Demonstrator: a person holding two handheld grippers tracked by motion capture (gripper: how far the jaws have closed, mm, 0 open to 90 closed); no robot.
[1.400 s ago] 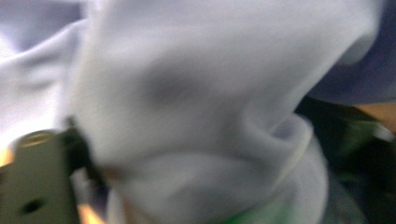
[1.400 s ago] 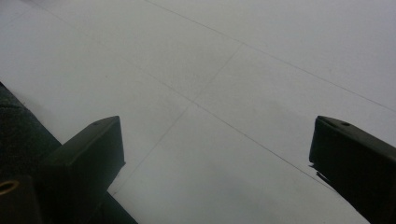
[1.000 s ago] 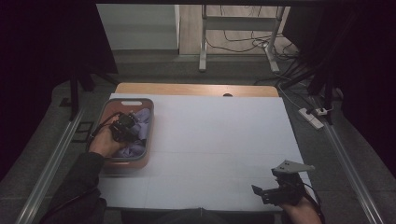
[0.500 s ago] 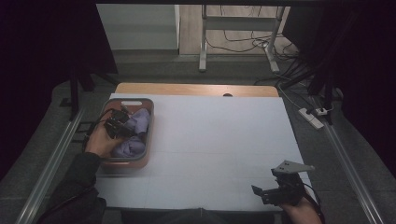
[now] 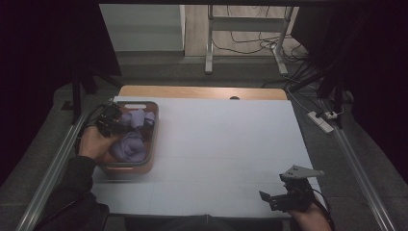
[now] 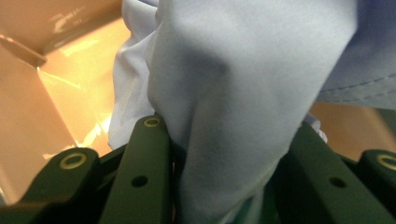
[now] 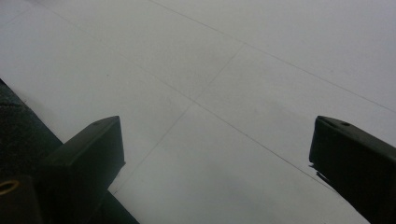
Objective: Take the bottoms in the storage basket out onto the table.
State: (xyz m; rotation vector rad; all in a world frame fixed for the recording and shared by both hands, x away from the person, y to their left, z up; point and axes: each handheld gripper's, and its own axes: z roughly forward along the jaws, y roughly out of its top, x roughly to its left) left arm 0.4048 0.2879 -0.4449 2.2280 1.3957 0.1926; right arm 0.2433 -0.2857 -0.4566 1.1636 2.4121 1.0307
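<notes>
Two jaws of the left gripper are clamped on lilac cloth inside the orange tray; the right gripper, well apart from the tray, is held with jaws apart.

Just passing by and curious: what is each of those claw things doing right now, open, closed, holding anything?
Left gripper: closed on the cloth, over the tray.
Right gripper: open, holding nothing, above the table.

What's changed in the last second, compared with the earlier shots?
The left hand-held gripper has moved toward the far end of the orange basket, now shut on a fold of the lavender cloth. The right hand-held gripper stayed open near the table's front right corner; the basket hasn't shifted.
</notes>
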